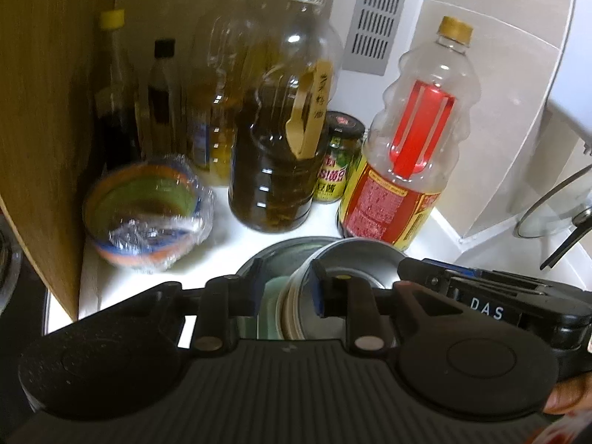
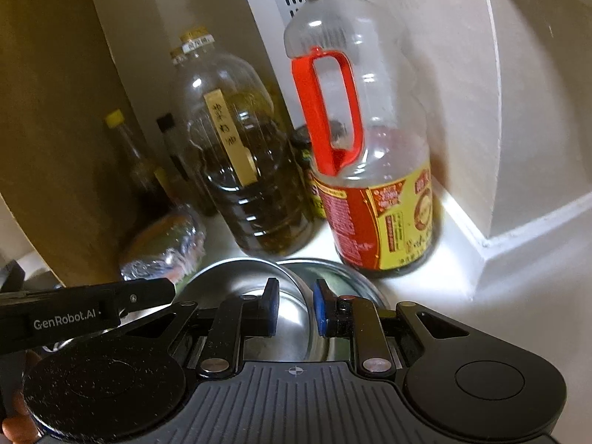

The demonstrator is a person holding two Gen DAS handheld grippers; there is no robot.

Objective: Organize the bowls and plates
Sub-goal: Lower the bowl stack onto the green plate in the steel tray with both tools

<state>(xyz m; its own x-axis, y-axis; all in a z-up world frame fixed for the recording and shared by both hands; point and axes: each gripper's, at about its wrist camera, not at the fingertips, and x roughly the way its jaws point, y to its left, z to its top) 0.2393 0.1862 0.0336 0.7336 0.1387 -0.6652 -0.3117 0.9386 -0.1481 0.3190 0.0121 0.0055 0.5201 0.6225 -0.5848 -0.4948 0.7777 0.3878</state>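
A steel bowl (image 1: 355, 259) sits tilted on a round steel plate (image 1: 273, 259) on the white counter. My left gripper (image 1: 286, 292) has its fingers on either side of the bowl's near wall, with a gap showing; whether it grips is unclear. My right gripper (image 2: 295, 307) straddles the bowl's rim (image 2: 244, 277), its blue pads (image 2: 319, 307) close to the rim; the plate (image 2: 333, 270) shows behind. The right gripper's body also appears at the right of the left wrist view (image 1: 481, 296).
A cling-wrapped colourful bowl (image 1: 148, 214) stands at the left by a wooden panel (image 1: 44, 111). Oil bottles (image 1: 281, 129), a red-handled bottle (image 1: 414, 140) and a sauce jar (image 1: 338, 155) stand close behind. A glass lid (image 1: 555, 203) is at the right.
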